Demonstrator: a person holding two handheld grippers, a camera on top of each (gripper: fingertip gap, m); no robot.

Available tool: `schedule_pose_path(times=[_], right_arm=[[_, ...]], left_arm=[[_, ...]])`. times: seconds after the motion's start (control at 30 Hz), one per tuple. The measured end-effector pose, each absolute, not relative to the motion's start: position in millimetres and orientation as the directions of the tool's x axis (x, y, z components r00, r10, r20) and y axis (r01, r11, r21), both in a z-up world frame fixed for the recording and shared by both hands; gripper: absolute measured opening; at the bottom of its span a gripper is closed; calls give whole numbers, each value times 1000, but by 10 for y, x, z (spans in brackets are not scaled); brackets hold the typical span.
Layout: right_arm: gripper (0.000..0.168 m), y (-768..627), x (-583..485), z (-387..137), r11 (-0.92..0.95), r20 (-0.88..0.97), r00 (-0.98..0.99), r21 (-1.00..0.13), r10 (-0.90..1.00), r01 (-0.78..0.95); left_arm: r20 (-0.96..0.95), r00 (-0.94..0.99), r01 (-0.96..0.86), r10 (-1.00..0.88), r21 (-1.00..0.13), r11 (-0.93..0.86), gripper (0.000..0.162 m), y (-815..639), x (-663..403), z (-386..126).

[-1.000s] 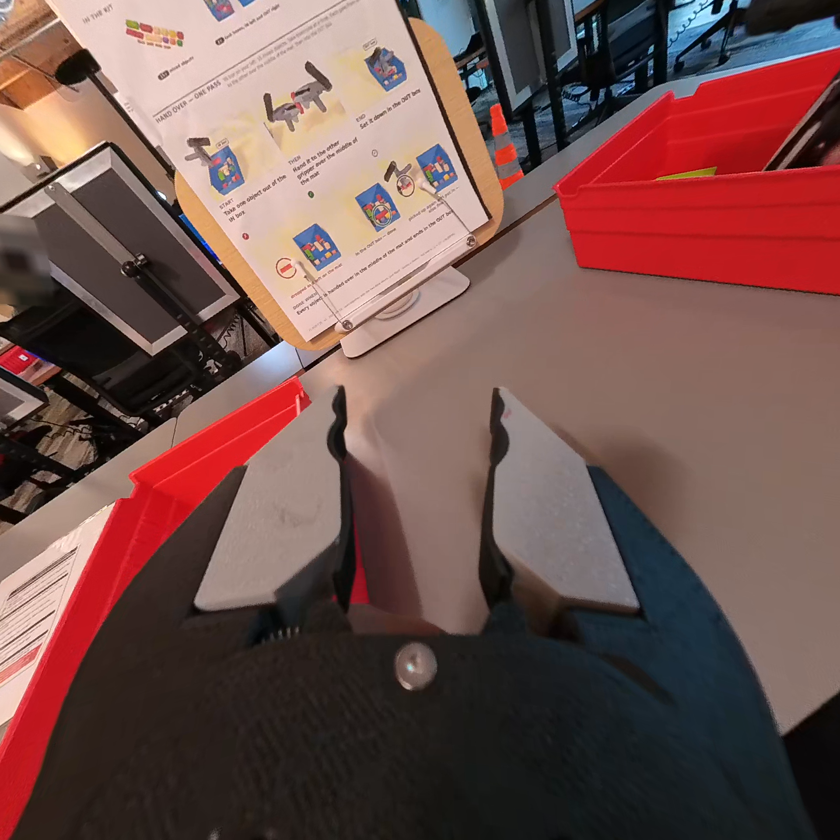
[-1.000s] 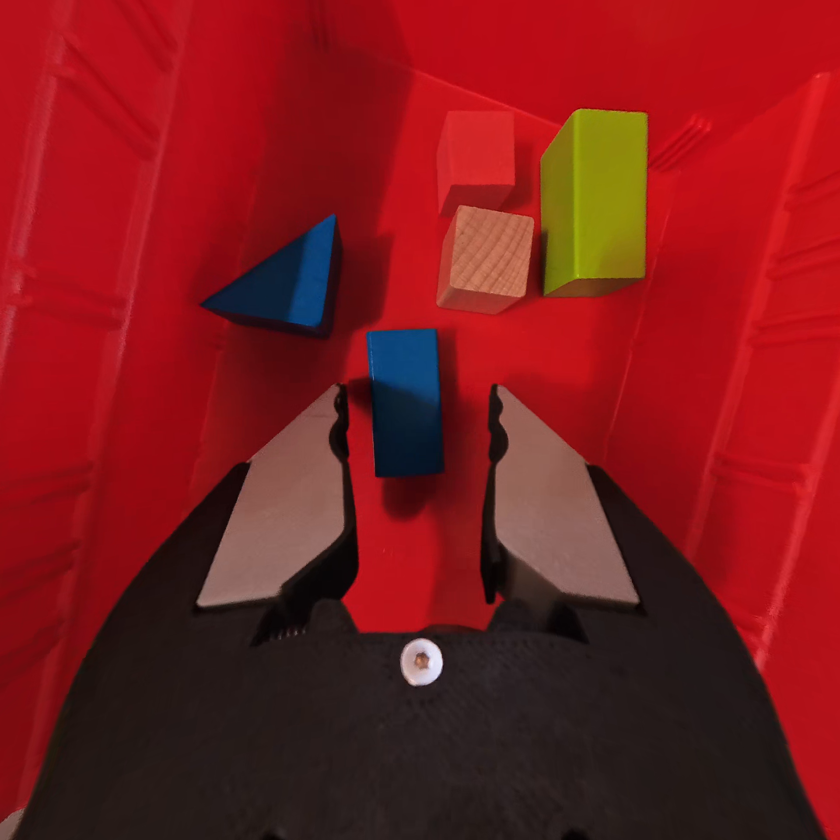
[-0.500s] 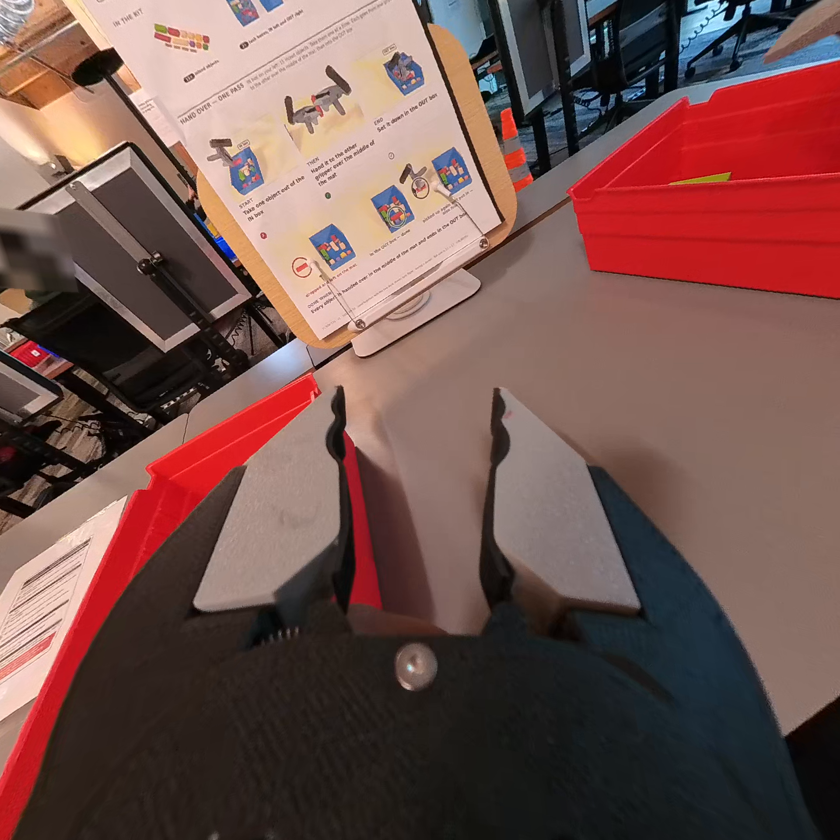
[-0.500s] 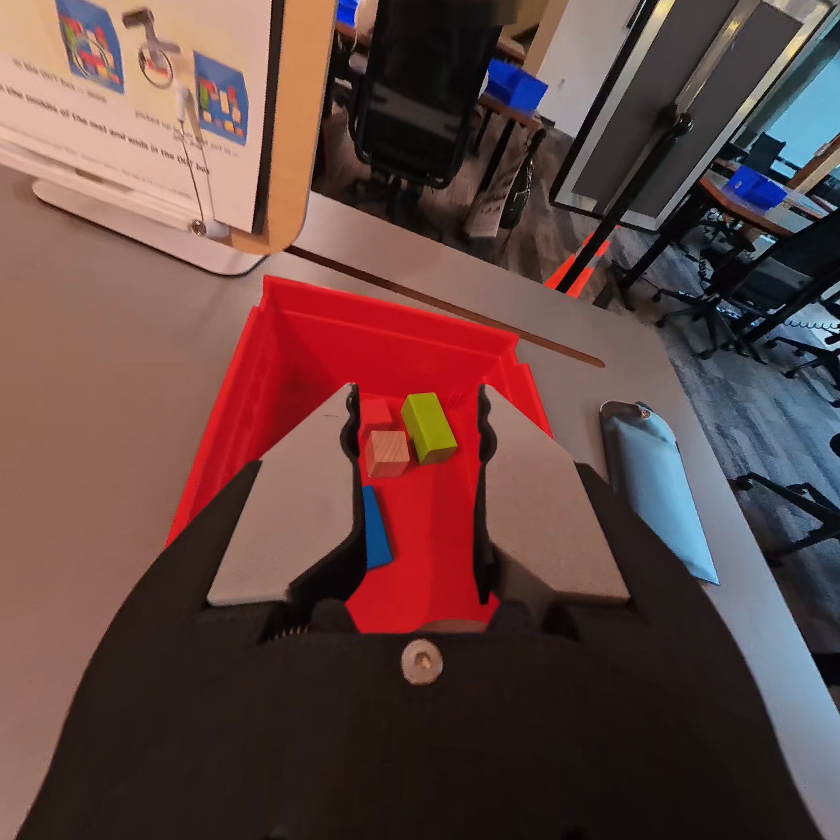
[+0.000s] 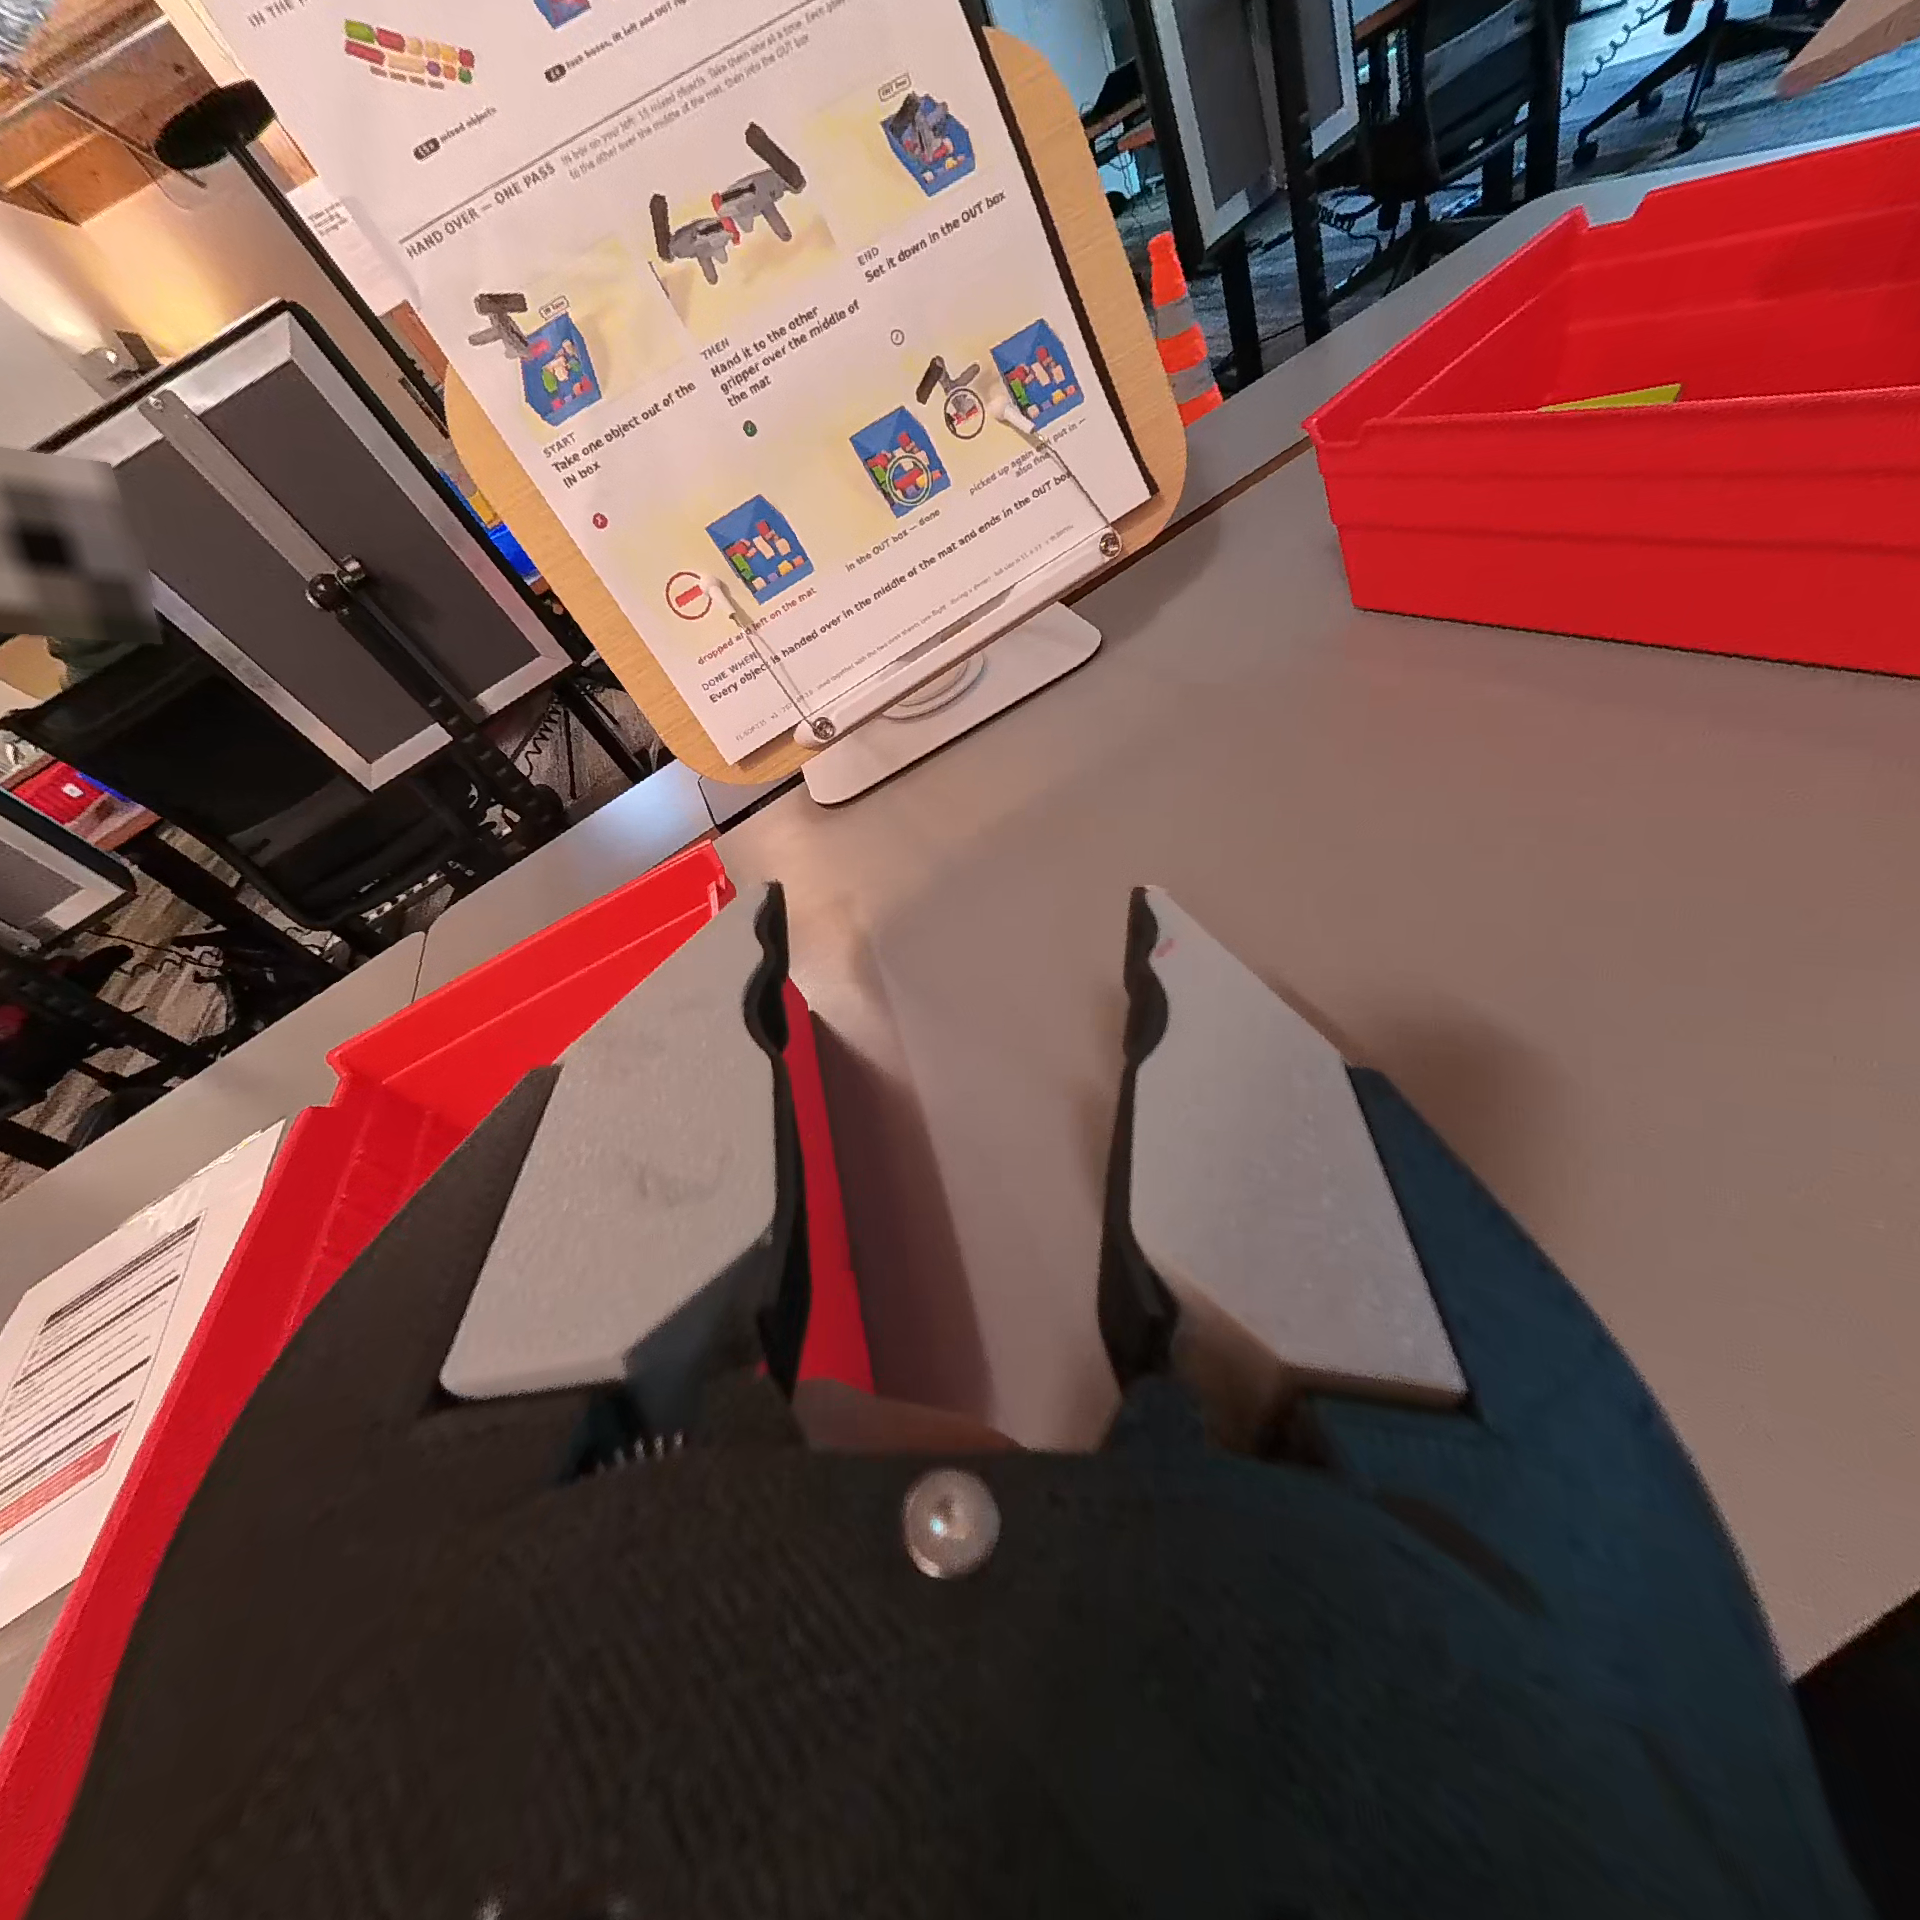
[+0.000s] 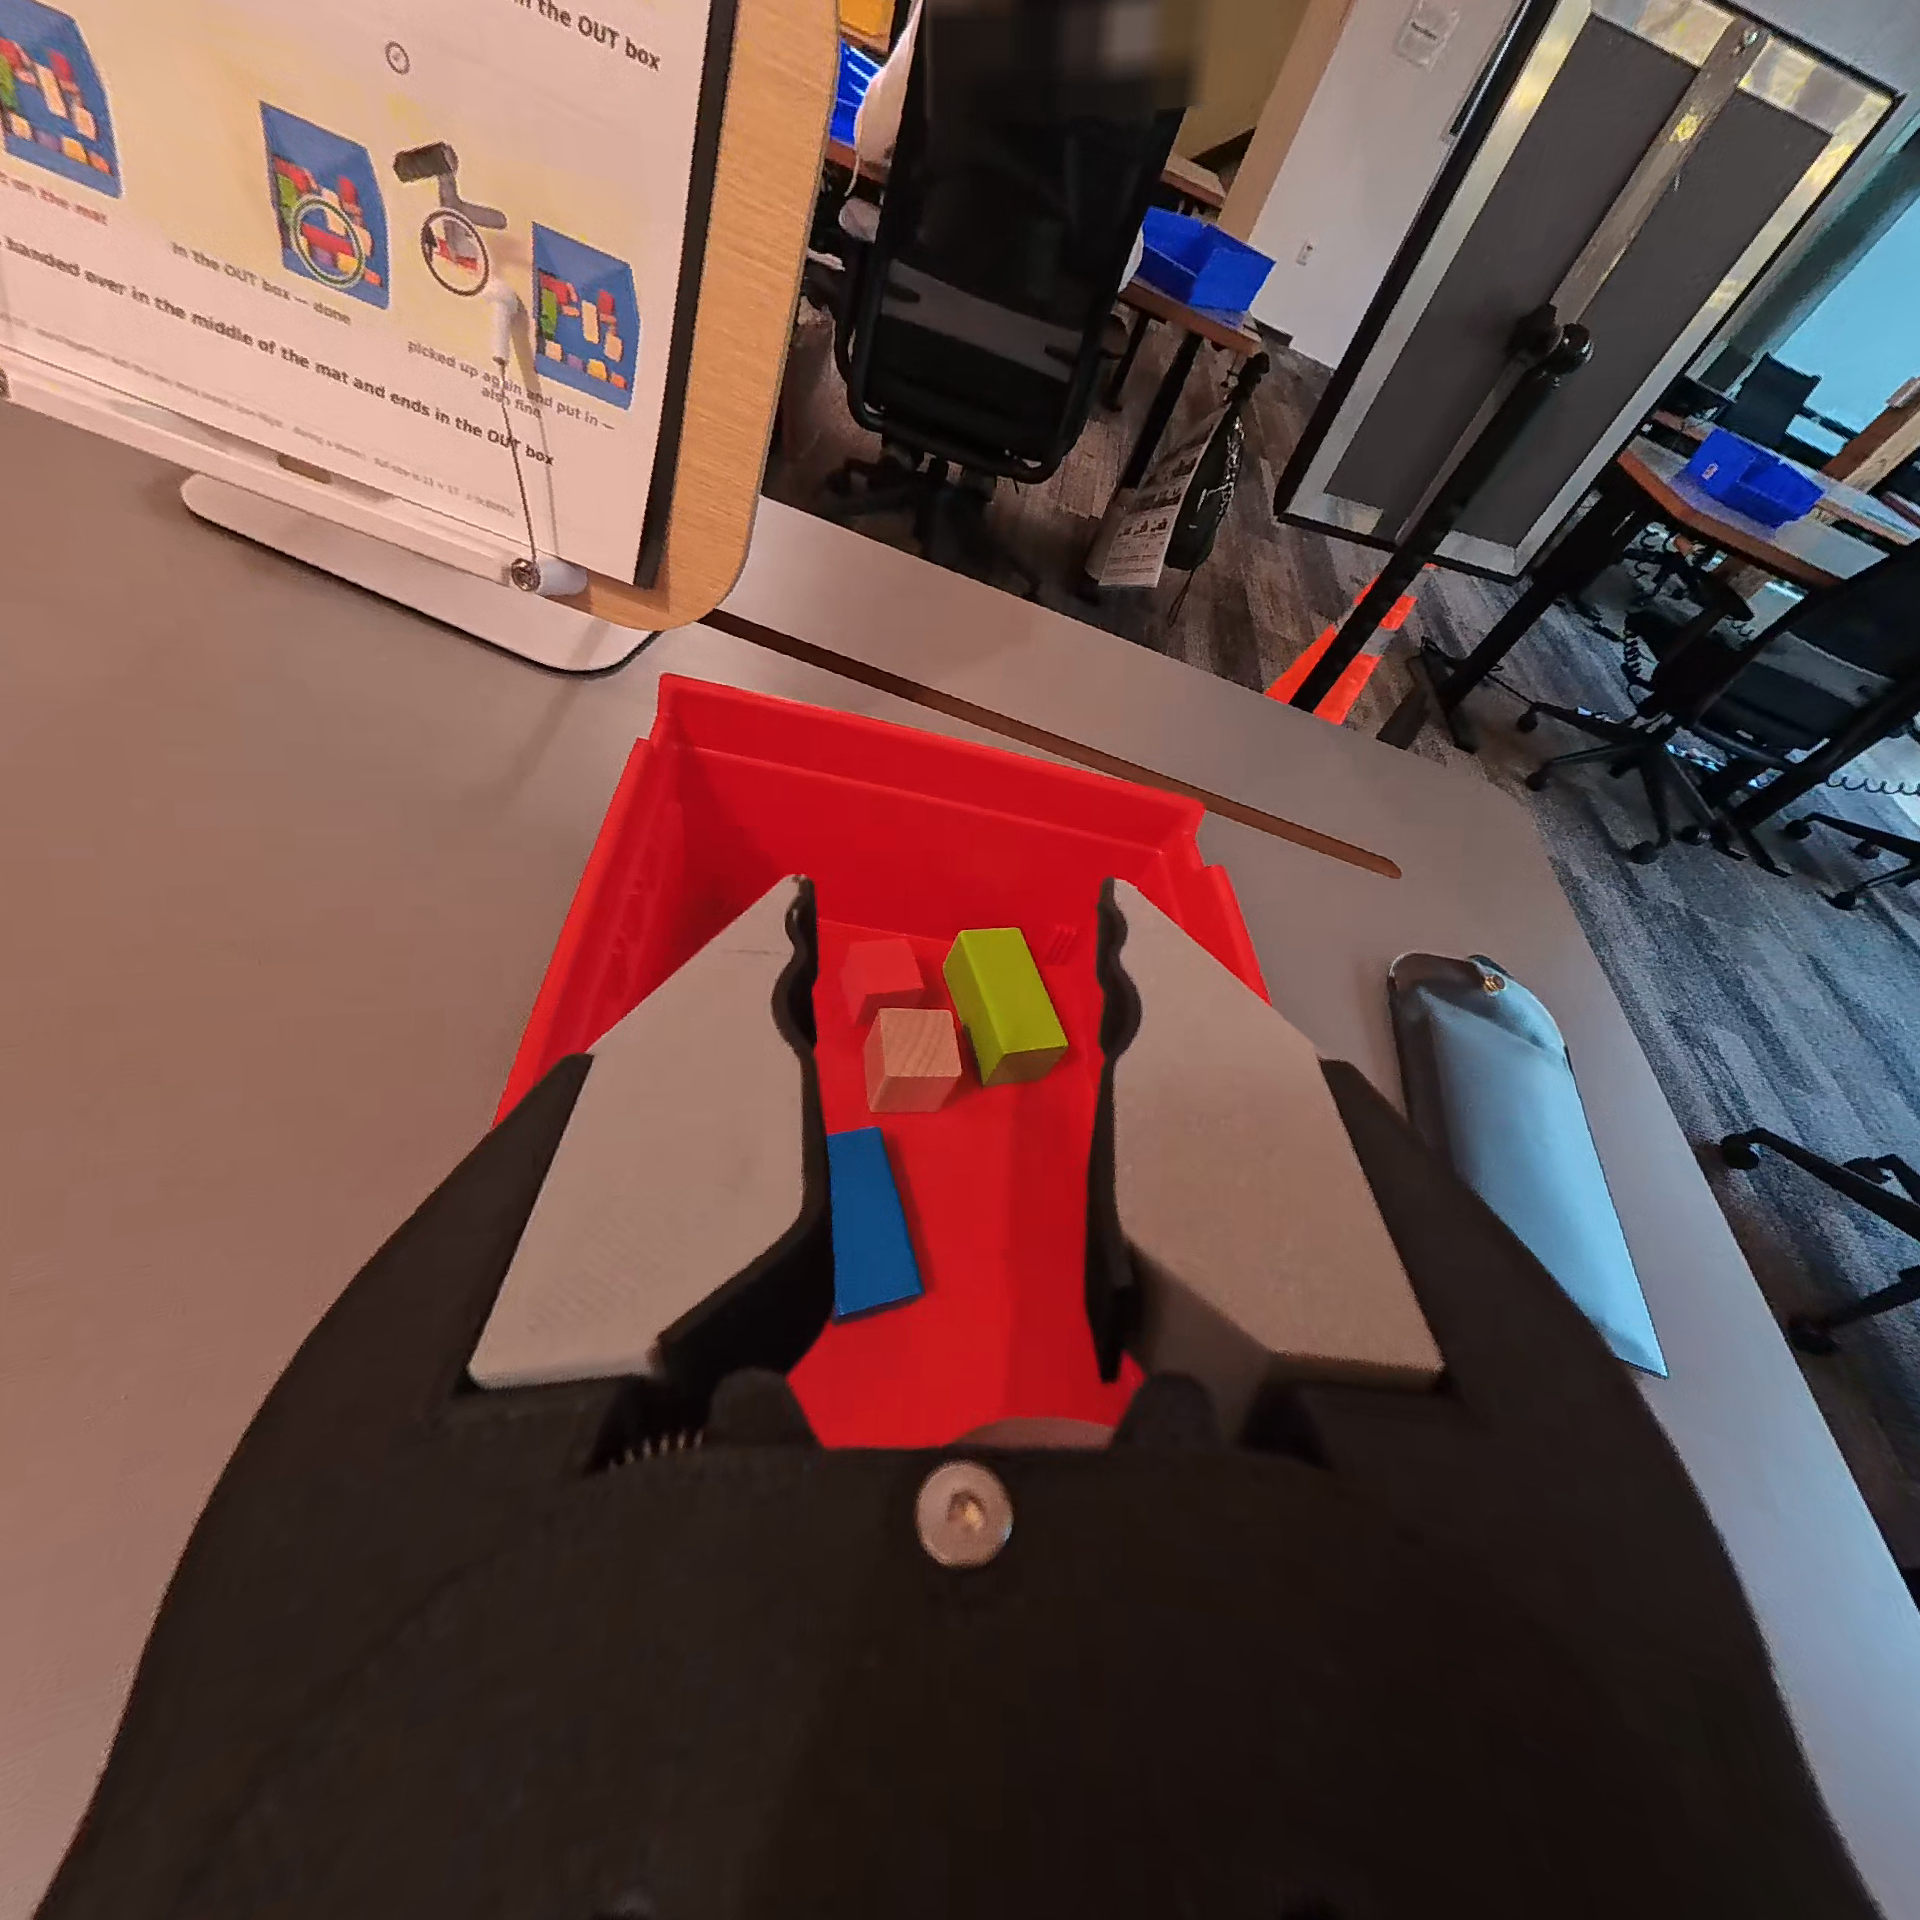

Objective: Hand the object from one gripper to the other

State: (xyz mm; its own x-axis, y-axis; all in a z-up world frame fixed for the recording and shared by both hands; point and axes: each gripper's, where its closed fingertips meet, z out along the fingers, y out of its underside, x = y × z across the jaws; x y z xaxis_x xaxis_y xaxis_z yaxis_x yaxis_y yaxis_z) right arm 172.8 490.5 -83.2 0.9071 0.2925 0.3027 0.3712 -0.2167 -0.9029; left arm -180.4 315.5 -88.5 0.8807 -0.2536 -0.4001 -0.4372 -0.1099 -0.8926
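My right gripper (image 6: pixel 951 894) is open and empty, held high above a red bin (image 6: pixel 935 769). In the bin lie a flat blue block (image 6: pixel 871 1226), a plain wooden cube (image 6: pixel 912 1055), a red cube (image 6: pixel 881 975) and a green block (image 6: pixel 1003 1003). My left gripper (image 5: pixel 951 904) is open and empty, low over the grey table (image 5: pixel 1455 883) beside a second red bin (image 5: pixel 520 1008) at its left. The first bin also shows in the left wrist view (image 5: pixel 1621 499) at the far right, with a sliver of the green block (image 5: pixel 1610 397).
An instruction sheet on a wooden stand (image 5: pixel 790 395) stands at the table's back; it also shows in the right wrist view (image 6: pixel 416 260). A grey-blue pouch (image 6: pixel 1517 1143) lies right of the bin near the table edge. A paper sheet (image 5: pixel 94 1361) lies left of the left bin. There is about 40 centimeters between the tips of the two grippers. The flat blue block (image 6: pixel 871 1226) sits 15 centimeters or so from the ends of my right fingers. It is some 15 centimeters from my right tips to the plain wooden cube (image 6: pixel 912 1055).
My right gripper has risen out of the bin, from just above the blue block to high over it, still empty. My left gripper has shifted slightly toward the left bin.
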Motion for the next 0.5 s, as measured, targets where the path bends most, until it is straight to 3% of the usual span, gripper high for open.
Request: schedule_pose_path(times=[0.33,0.5], right_arm=[[57,4866,1631,-828,-203,306,896,-902,321,381],[59,4791,1582,-753,-179,292,891,-912,349,369]], left_arm=[[-402,886,-437,-232,-892,-120,64,3149,-1914,-864],[-357,928,-369,-108,-920,-132,66,3091,-2468,-688]])
